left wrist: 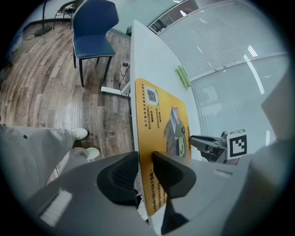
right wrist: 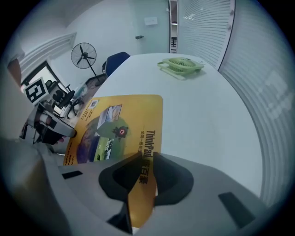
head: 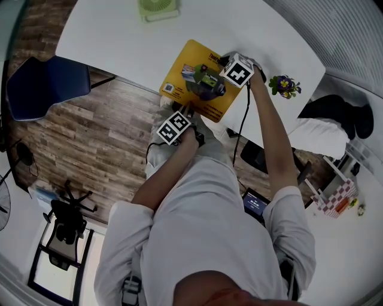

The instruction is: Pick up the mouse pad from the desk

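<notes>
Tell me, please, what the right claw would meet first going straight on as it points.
The right claw is shut on the yellow mouse pad, so it would meet more pad; beyond that, seemingly only bare white desk.

Cut off by top edge of head view: green fan (head: 158, 8). Hidden between right gripper (right wrist: 146, 159) jaws: near rim of mouse pad (right wrist: 115, 124). Likewise opposite rim inside left gripper (left wrist: 145, 166) jaws. Too small to read: pad's fine print.
</notes>
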A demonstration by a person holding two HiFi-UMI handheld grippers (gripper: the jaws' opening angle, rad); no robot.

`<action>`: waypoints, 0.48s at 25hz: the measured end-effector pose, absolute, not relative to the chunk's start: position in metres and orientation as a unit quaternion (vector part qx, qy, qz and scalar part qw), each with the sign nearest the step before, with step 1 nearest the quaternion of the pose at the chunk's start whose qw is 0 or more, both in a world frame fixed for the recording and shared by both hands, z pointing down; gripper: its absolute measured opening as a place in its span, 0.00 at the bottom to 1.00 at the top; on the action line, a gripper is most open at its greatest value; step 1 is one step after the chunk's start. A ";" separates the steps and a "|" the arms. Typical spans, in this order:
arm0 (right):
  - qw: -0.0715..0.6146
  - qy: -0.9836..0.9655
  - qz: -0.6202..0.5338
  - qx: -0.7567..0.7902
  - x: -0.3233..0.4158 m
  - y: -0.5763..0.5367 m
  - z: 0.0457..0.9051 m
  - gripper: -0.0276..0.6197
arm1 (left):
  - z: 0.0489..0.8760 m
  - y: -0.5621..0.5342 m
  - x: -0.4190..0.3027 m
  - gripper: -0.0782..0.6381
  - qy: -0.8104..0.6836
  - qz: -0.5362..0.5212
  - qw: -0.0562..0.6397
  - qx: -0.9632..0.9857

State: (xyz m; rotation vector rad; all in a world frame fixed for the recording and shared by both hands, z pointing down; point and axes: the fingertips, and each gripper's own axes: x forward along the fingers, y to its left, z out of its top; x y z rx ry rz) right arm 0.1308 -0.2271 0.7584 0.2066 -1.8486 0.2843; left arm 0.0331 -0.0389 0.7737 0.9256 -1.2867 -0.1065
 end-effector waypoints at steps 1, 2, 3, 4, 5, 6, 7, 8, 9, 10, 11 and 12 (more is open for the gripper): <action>0.590 -0.793 0.119 0.093 0.131 -0.229 0.758 0.18 | 0.773 -0.039 0.032 0.23 -0.577 -0.049 0.701 0.415; 0.592 -0.792 0.117 0.097 0.132 -0.230 0.759 0.21 | 0.773 -0.038 0.032 0.22 -0.577 -0.051 0.702 0.415; 0.593 -0.791 0.114 0.100 0.132 -0.232 0.759 0.23 | 0.773 -0.038 0.031 0.21 -0.576 -0.053 0.702 0.415; 0.594 -0.790 0.112 0.104 0.132 -0.234 0.760 0.28 | 0.773 -0.038 0.031 0.20 -0.575 -0.055 0.703 0.415; 0.594 -0.790 0.111 0.107 0.133 -0.235 0.760 0.30 | 0.773 -0.037 0.031 0.20 -0.574 -0.056 0.704 0.415; 0.593 -0.790 0.113 0.108 0.134 -0.237 0.760 0.32 | 0.773 -0.037 0.032 0.19 -0.574 -0.056 0.704 0.415; 0.591 -0.791 0.117 0.108 0.135 -0.238 0.761 0.33 | 0.773 -0.036 0.031 0.18 -0.573 -0.056 0.704 0.416; 0.588 -0.792 0.122 0.106 0.134 -0.238 0.761 0.33 | 0.773 -0.035 0.031 0.18 -0.573 -0.056 0.704 0.416; 0.586 -0.794 0.128 0.105 0.133 -0.239 0.761 0.33 | 0.772 -0.035 0.031 0.18 -0.572 -0.056 0.703 0.418; 0.585 -0.793 0.133 0.102 0.133 -0.238 0.761 0.32 | 0.772 -0.034 0.030 0.17 -0.572 -0.056 0.703 0.419; 0.587 -0.792 0.138 0.100 0.133 -0.236 0.762 0.31 | 0.771 -0.034 0.030 0.16 -0.571 -0.057 0.703 0.420; 0.590 -0.789 0.141 0.097 0.134 -0.235 0.762 0.31 | 0.770 -0.033 0.030 0.14 -0.571 -0.057 0.702 0.422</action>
